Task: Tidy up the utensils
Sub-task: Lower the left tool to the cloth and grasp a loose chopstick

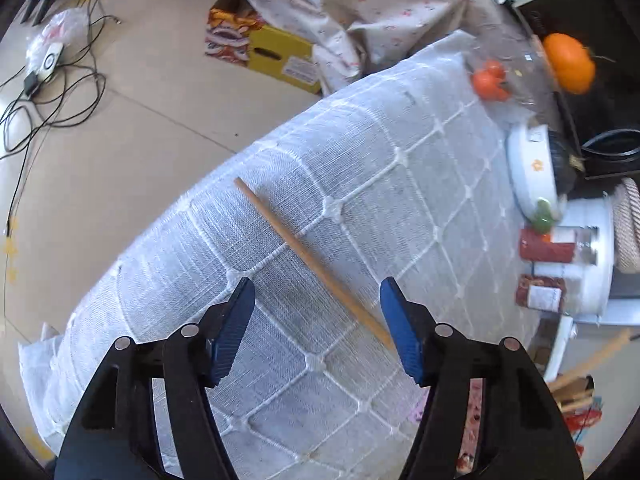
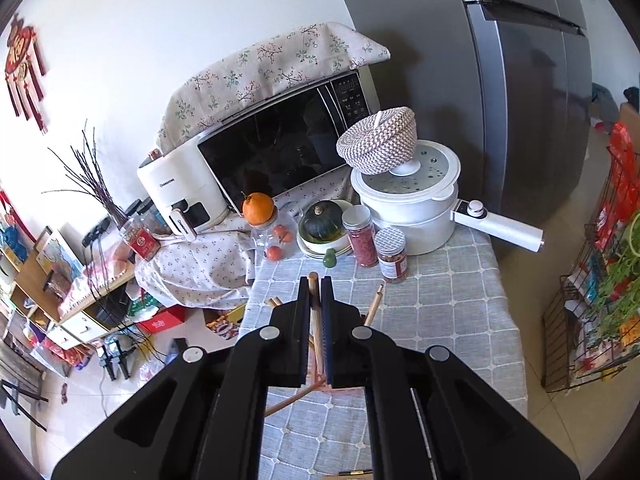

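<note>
One chopstick (image 1: 308, 260) lies between released left tongs (image 1: 316, 304); right tongs (image 2: 316, 308) clench another (image 2: 315, 300).

**Open cloth in front, clutter at the back**

Bare tablecloth (image 1: 360, 184) lies around the lone chopstick (image 1: 308, 258); spice jars (image 2: 360, 236), white pot (image 2: 412, 208), squash bowl (image 2: 324, 240) and glass jar (image 2: 276, 236) crowd the far edge before the microwave (image 2: 280, 144).

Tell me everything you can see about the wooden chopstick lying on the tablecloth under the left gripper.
The chopstick is a plain, light tan stick that looks like wood or bamboo, straight and slender. It lies flat and diagonal on the white grid-patterned tablecloth, alone. Its near end runs behind one blue pad of the left gripper, whose jaws stand open above it; whether that pad touches it cannot be told.
</note>
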Action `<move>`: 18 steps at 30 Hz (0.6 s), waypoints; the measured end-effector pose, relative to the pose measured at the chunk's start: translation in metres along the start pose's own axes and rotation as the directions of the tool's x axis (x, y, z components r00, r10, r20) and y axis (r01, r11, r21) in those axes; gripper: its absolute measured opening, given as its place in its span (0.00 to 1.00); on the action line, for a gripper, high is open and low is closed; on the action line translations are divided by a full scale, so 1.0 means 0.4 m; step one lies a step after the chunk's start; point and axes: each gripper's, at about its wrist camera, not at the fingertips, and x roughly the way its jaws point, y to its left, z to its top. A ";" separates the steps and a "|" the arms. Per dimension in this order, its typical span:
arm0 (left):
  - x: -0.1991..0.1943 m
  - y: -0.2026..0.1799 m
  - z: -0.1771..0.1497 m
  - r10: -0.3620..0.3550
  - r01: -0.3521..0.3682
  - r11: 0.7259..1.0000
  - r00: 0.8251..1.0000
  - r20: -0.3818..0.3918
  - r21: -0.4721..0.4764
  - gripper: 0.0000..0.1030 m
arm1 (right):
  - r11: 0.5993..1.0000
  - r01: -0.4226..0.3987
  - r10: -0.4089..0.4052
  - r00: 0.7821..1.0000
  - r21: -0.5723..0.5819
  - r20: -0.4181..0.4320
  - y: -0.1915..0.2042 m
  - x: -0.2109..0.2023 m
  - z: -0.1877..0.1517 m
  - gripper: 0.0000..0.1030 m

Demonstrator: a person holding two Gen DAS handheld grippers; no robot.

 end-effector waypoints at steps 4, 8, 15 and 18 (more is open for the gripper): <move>0.024 -0.047 0.005 0.072 -0.070 0.997 0.996 0.061 -0.033 0.63 | 1.000 -0.005 0.005 1.000 -0.007 -0.001 -0.009 0.007 0.004 0.05; 0.059 -0.114 0.004 0.183 -0.189 0.981 0.978 0.102 0.045 0.49 | 1.000 -0.006 0.006 1.000 -0.005 -0.006 -0.029 0.017 0.008 0.05; 0.066 -0.115 0.035 0.070 -0.093 0.976 0.990 0.121 0.196 0.08 | 1.000 -0.010 0.010 1.000 0.016 -0.015 -0.066 0.024 0.008 0.05; 0.029 -0.105 0.042 -0.043 0.009 0.965 0.991 0.126 0.262 0.05 | 1.000 -0.015 0.015 1.000 0.022 -0.014 -0.073 0.017 0.005 0.05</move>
